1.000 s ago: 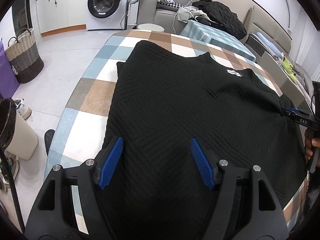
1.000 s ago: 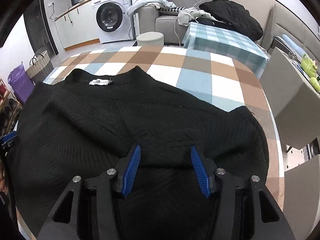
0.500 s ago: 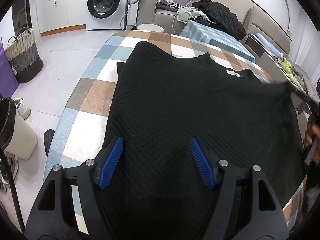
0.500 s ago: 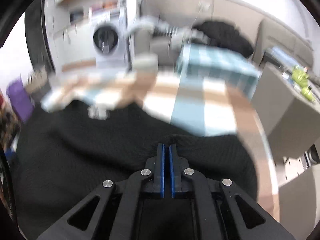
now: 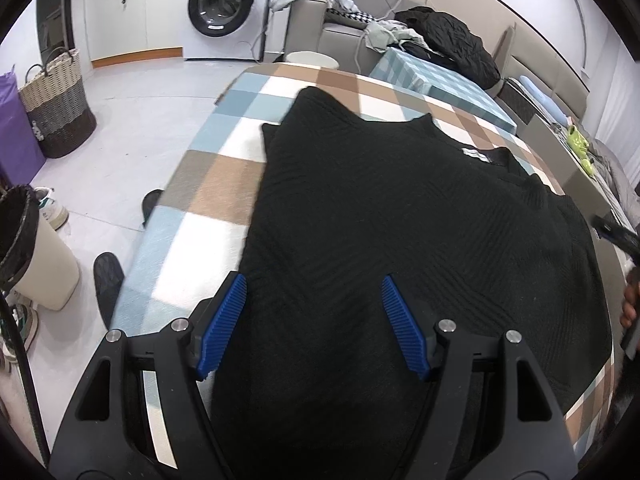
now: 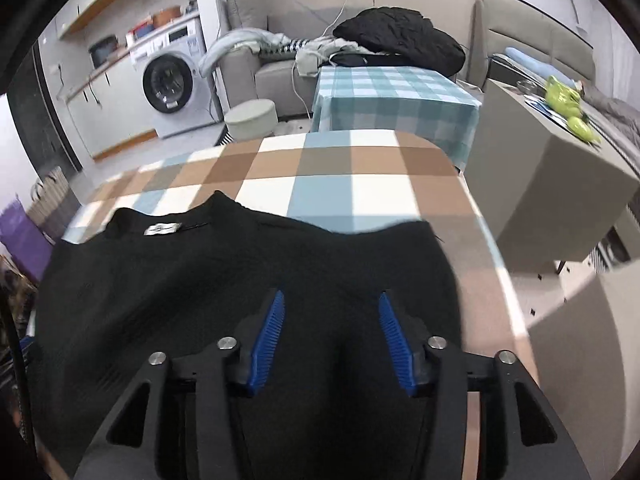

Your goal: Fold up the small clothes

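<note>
1. Left wrist view: one black sweater (image 5: 400, 220) is lying on one checked table (image 5: 208, 184); left gripper (image 5: 314, 324) is hovering open, holding nothing.
2. Right gripper (image 6: 330, 336) jaws are opening over it, empty.
3. One woven basket (image 5: 56, 108) is standing on the floor; contents cannot be told.

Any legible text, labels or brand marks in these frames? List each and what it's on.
None can be read.
Neck label on the black sweater: white tag with dark marks, too small to read.
Washing machine panel stickers and print: blurred, unreadable.
No writing shows on the checked tablecloth.
</note>
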`<state>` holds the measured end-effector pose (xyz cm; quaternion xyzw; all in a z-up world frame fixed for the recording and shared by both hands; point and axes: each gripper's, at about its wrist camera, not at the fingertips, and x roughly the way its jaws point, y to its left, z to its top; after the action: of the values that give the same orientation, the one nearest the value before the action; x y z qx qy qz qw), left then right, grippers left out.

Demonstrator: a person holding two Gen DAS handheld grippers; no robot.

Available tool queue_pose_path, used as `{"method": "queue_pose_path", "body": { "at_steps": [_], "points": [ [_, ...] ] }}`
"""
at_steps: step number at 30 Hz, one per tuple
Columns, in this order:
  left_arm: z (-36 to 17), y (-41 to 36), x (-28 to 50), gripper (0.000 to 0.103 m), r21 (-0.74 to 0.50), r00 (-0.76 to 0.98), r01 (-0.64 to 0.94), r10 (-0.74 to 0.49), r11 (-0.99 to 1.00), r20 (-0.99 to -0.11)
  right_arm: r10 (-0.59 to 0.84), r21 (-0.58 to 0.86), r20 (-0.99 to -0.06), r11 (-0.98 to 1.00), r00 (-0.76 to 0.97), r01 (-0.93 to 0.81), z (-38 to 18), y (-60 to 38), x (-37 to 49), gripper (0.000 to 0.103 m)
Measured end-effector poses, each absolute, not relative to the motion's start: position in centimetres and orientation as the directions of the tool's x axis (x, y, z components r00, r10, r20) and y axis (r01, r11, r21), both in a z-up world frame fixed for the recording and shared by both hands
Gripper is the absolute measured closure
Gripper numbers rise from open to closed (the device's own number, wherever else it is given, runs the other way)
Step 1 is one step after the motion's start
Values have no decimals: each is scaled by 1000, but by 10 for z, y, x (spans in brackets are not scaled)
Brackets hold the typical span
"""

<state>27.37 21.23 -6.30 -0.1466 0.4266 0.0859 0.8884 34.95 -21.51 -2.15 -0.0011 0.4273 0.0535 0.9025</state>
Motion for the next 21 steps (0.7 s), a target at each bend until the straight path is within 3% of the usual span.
{"method": "queue_pose_path", "body": {
  "at_steps": [6, 15, 17, 18, 21],
  "points": [
    [-56, 229, 279, 35, -207, 636, -316, 45, 926, -770, 109, 105, -773, 994, 625, -44, -17, -259, 305, 37],
    [-53, 248, 339, 37, -160, 646, -343, 109, 925, -755, 105, 134, -761, 991, 640, -3, -16, -279, 311, 37],
    [-61, 250, 352, 63, -160, 633, -346, 104, 924, -767, 111, 150, -766, 989, 633, 9, -19, -281, 321, 37],
    [-66, 250, 357, 90, -155, 619, -343, 99, 927, -779, 115, 161, -768, 987, 630, 16, -22, -283, 327, 37],
    [-64, 247, 356, 96, -165, 650, -328, 95, 930, -754, 120, 186, -781, 982, 613, 44, -30, -286, 340, 37]
  ]
}}
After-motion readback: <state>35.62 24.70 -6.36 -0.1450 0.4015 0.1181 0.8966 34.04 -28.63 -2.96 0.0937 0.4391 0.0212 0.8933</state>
